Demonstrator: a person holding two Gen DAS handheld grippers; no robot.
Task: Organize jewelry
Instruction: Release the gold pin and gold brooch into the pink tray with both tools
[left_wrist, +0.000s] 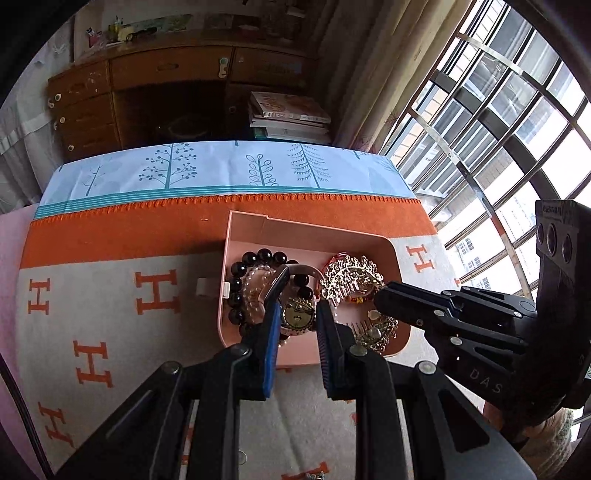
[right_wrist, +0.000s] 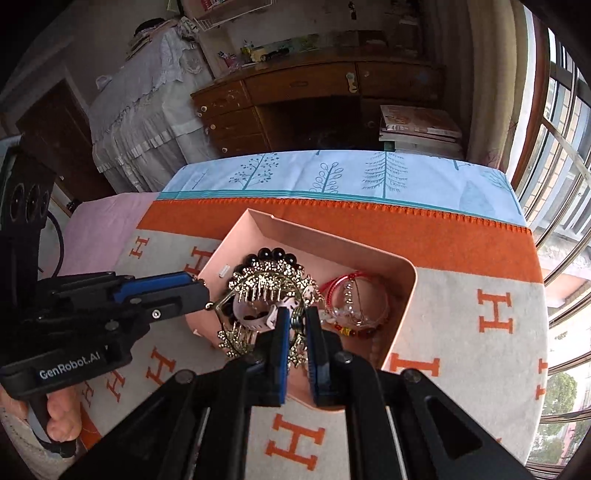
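My right tool is nearly closed on the gold comb, held over the pink tray. My left tool stands partly open around a watch in the same tray; I cannot tell if it grips. Black beads and a red bracelet already lie inside. I judge the sorting well along, with these two pieces left to settle.
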